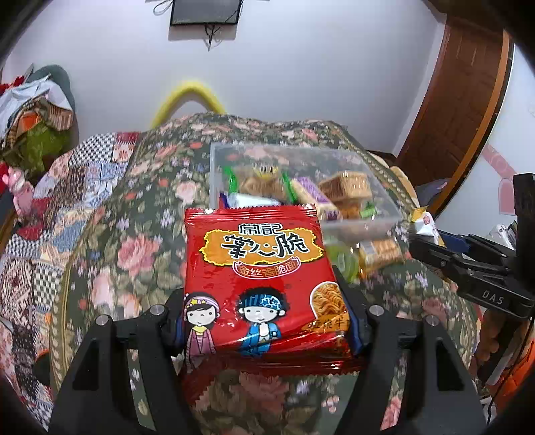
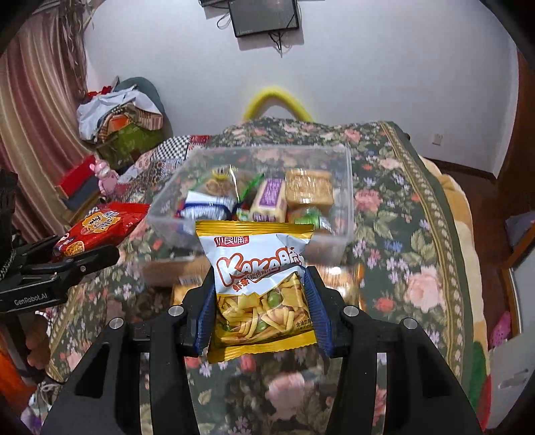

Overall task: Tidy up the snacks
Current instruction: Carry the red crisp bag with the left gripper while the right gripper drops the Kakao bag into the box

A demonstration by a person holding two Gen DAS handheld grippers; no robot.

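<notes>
Left gripper (image 1: 264,321) clamps red noodle packet (image 1: 257,267); only the right view shows right gripper (image 2: 260,314) clamping yellow snack bag (image 2: 260,284).

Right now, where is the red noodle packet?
The red noodle packet is clamped in the left tool, held above the floral blanket, just short of the clear box.

Floral bedspread (image 2: 394,207) under gripper; yellow loop (image 2: 277,97) & wall screen (image 2: 264,16) ahead; curtain (image 2: 36,110), clothes pile (image 2: 120,113) far left.
</notes>
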